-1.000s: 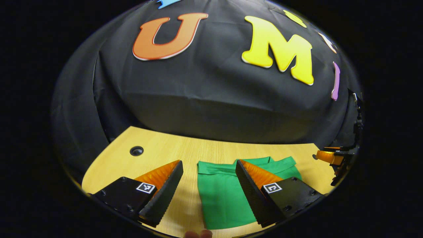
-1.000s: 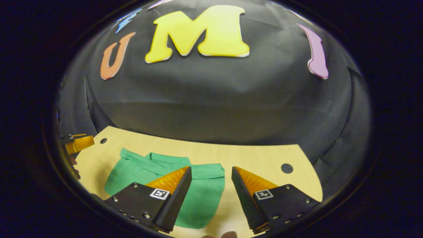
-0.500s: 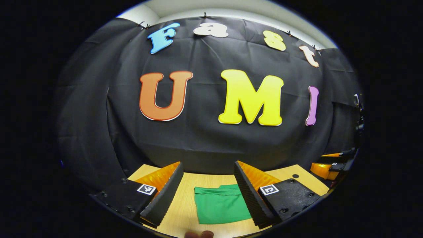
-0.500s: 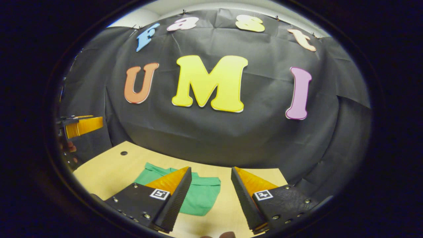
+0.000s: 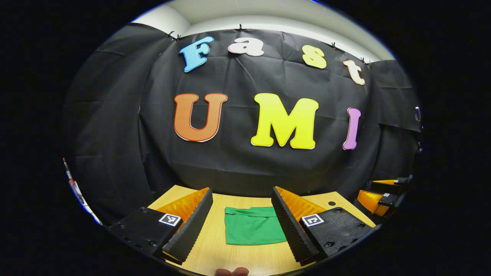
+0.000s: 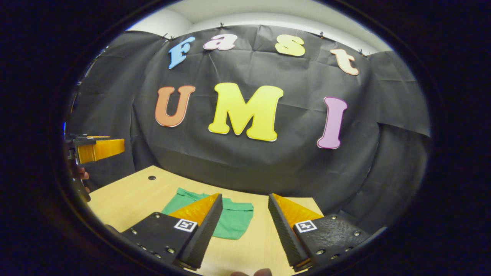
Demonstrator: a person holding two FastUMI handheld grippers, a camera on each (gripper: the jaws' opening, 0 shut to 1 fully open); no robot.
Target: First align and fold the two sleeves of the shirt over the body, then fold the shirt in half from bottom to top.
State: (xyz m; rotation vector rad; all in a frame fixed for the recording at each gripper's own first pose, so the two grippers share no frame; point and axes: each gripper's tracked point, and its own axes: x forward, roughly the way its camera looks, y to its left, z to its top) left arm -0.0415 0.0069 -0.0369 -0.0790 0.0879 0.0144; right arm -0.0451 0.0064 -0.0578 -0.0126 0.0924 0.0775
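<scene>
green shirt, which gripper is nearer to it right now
Left, by a small margin. The left gripper is centred in front of the green shirt; the right gripper sits off toward the shirt's right edge. Both are open and clear of it.

Green shirt (image 5: 253, 230) (image 6: 230, 222), folded into a compact rectangle, flat on the wooden table (image 5: 245, 257).

Folded shirt (image 5: 253, 230) on table (image 5: 238, 257) — wall (image 5: 245, 165) behind.

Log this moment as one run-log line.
shirt: green shirt folded compact, flat on wooden table | left gripper: open, above table, holding nothing | right gripper: open, holding nothing | stage: folds look done
</scene>
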